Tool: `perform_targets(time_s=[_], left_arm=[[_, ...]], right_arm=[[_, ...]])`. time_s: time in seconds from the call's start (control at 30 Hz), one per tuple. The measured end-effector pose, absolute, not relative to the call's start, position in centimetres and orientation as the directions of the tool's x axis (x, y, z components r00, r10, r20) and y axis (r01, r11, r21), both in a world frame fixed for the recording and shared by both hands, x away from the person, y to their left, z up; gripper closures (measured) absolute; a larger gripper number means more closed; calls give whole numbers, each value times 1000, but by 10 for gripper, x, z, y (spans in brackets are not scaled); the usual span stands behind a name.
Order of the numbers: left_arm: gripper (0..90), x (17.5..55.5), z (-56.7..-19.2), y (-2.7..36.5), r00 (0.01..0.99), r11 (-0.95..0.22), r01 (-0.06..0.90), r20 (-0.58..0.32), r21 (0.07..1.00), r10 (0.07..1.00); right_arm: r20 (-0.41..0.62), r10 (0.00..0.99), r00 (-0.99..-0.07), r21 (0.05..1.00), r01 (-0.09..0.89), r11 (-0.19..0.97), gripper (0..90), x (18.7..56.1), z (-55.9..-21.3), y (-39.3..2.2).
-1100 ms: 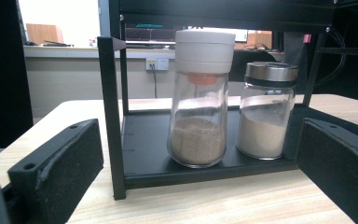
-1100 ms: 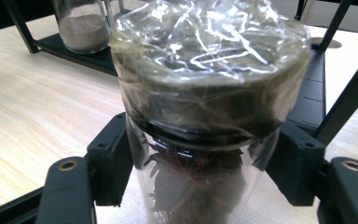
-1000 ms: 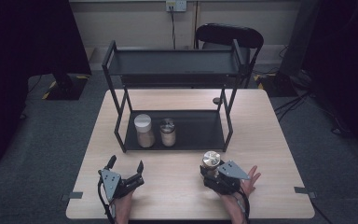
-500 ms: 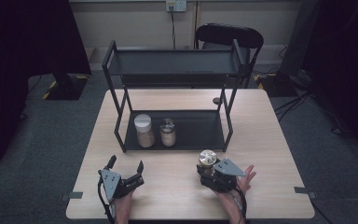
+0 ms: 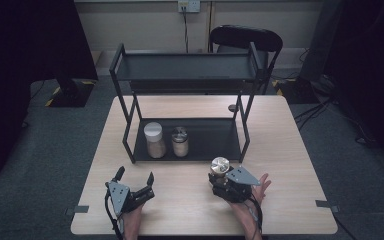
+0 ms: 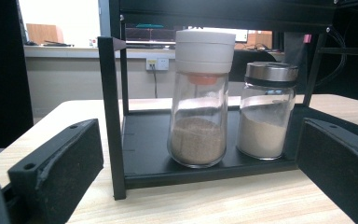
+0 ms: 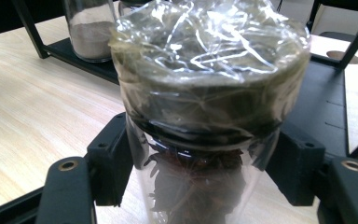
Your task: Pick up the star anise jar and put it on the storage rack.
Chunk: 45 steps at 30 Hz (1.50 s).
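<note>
A black two-tier shelf stands at the middle of the wooden table. On its lower tier sit a white-lidded jar of brown powder and a metal-lidded jar of pale powder. My left gripper rests open at the front left, facing both jars, with its fingers wide apart and nothing between them. My right gripper is shut on a glass jar of dark dried pieces. That jar's top is wrapped in clear film, and it stands just in front of the shelf's right leg.
A dark chair stands behind the table. A small dark disc lies on the table behind the shelf. The shelf's top tier carries nothing. Bare wood stretches left and right of the shelf.
My right gripper has shifted slightly left and towards the shelf with the jar in it. The left gripper has stayed where it was.
</note>
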<state>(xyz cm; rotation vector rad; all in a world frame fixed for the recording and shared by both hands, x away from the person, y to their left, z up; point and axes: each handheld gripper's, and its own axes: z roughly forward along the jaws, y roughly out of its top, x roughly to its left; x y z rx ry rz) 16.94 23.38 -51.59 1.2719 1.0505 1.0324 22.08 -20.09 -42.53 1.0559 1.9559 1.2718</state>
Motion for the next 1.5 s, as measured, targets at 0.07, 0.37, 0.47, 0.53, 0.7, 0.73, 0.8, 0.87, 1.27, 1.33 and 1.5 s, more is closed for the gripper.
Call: perform_targets(time_s=[0.07,0.37,0.47,0.53,0.7,0.73,0.8,0.87,1.27,1.33,1.5], left_arm=[[2,169,-516,234,217,34,-12,-30,999,976],[1,169,-516,234,217,36,-12,-32,999,976],[2,169,-516,234,217,36,-13,-32,999,976],[1,169,-516,234,218,36,-12,-33,999,975],[1,169,-516,234,218,38,-13,-34,999,975],[1,169,-516,234,218,38,-13,-34,999,975],[2,169,-516,234,218,37,-13,-33,999,975],[1,169,-516,234,218,37,-13,-33,999,975],[2,169,-517,234,218,39,-14,-35,999,975],[2,169,-517,235,218,39,-14,-35,999,975],[2,169,-517,235,218,39,-15,-35,999,975]], right_arm=[[-51,848,-528,924,297,240,313,223,-424,-198],[-44,842,-538,927,293,235,313,228,-421,-193],[-47,838,-544,927,288,239,313,231,-418,-189],[-45,836,-547,929,284,236,313,233,-418,-187],[-40,829,-557,930,283,235,313,239,-415,-182],[-46,830,-556,930,279,238,313,239,-415,-181],[-44,828,-559,931,279,238,313,241,-414,-179],[-45,828,-558,934,271,233,313,243,-414,-177],[-26,833,-552,939,271,209,313,254,-411,-167],[-24,836,-548,940,272,206,313,255,-411,-166],[-21,843,-538,943,269,196,313,258,-410,-164]])
